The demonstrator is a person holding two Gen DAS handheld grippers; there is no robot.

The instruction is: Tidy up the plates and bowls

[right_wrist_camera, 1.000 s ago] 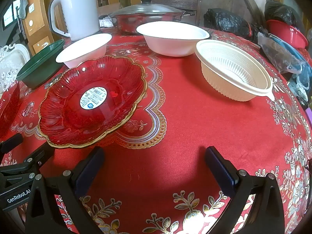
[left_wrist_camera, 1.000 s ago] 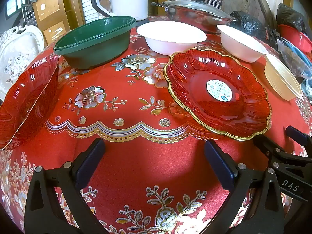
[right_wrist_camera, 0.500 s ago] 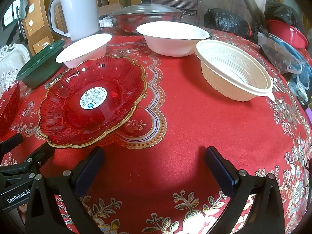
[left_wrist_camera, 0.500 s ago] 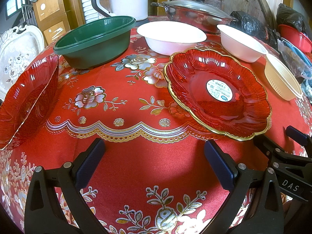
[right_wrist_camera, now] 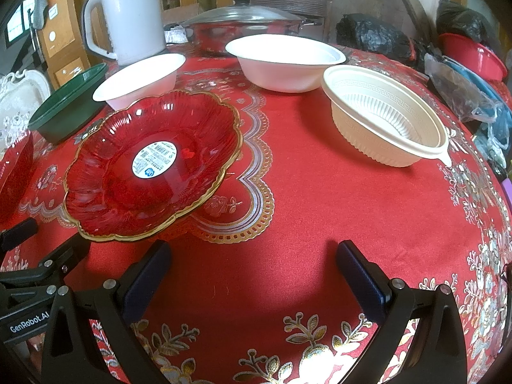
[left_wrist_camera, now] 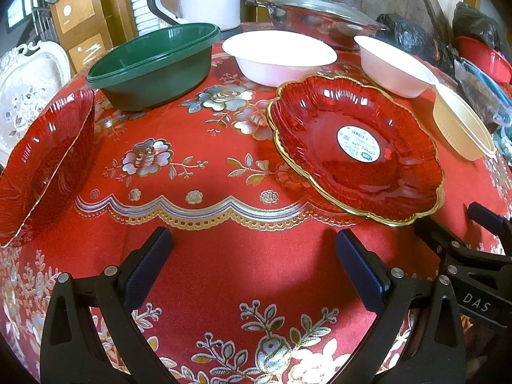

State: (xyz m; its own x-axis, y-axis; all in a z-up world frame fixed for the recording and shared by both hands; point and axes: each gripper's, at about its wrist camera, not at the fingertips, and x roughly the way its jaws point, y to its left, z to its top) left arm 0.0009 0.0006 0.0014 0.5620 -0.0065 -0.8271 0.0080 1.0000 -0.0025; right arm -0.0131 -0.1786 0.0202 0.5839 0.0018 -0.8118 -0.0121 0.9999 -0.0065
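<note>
A red gold-rimmed scalloped plate (left_wrist_camera: pixel 355 150) with a white sticker lies on the red tablecloth; it also shows in the right wrist view (right_wrist_camera: pixel 153 166). A second red plate (left_wrist_camera: pixel 41 163) sits at the far left edge. A green bowl (left_wrist_camera: pixel 153 64), two white bowls (left_wrist_camera: pixel 278 54) (left_wrist_camera: pixel 395 64) and a cream ribbed bowl (left_wrist_camera: pixel 460 128) stand behind. In the right wrist view the cream bowl (right_wrist_camera: pixel 384 118) is right of centre. My left gripper (left_wrist_camera: pixel 252 262) is open and empty near the table's front. My right gripper (right_wrist_camera: pixel 252 265) is open and empty, just right of the left one.
A white jug (right_wrist_camera: pixel 128 16) and a lidded steel pot (right_wrist_camera: pixel 243 25) stand at the back. Black bags (right_wrist_camera: pixel 374 38), a red basin (right_wrist_camera: pixel 473 54) and a plastic bag (right_wrist_camera: pixel 464 92) crowd the right rear. A white chair (left_wrist_camera: pixel 28 80) stands left of the table.
</note>
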